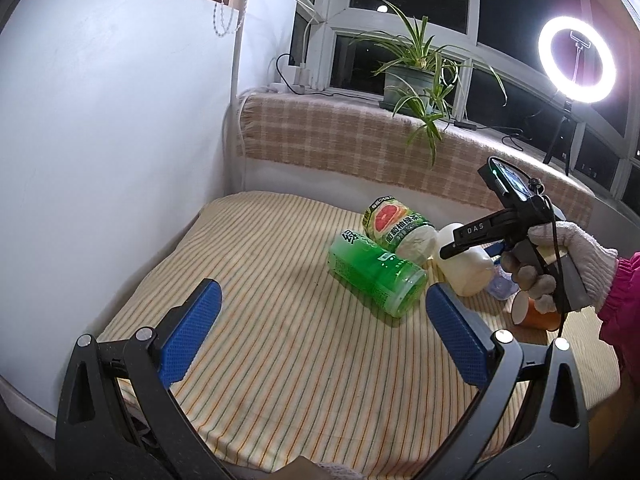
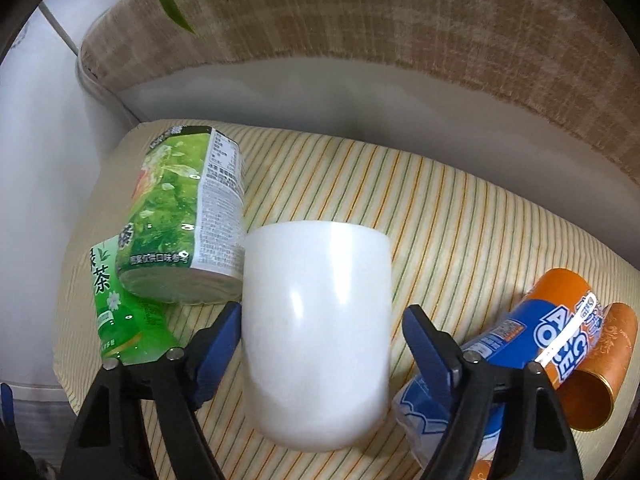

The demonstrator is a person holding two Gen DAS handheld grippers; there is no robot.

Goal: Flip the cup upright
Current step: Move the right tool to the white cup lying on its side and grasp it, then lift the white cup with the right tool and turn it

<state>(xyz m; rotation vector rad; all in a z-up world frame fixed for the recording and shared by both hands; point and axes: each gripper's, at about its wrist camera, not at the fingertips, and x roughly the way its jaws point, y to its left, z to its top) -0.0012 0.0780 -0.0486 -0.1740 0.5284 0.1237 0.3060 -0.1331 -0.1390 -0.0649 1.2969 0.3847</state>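
A white cup (image 2: pixel 316 332) lies on its side on the striped cloth (image 2: pixel 440 216); it also shows in the left wrist view (image 1: pixel 466 268). My right gripper (image 2: pixel 322 328) is open, its blue pads (image 2: pixel 218 350) on either side of the cup; the left pad is close to the cup wall, the right pad stands apart. From the left wrist view the right gripper (image 1: pixel 452 250) hangs just over the cup, held by a gloved hand. My left gripper (image 1: pixel 320 336) is open and empty above the cloth's near part.
Two green drink bottles (image 1: pixel 378 280) (image 1: pixel 400 230) lie left of the cup. A blue-orange bottle (image 2: pixel 536 336) and an orange tube (image 2: pixel 596 368) lie to its right. A white wall (image 1: pixel 100 140), a plaid-covered ledge (image 1: pixel 340 140), a potted plant (image 1: pixel 412 80) and a ring light (image 1: pixel 576 64) surround the table.
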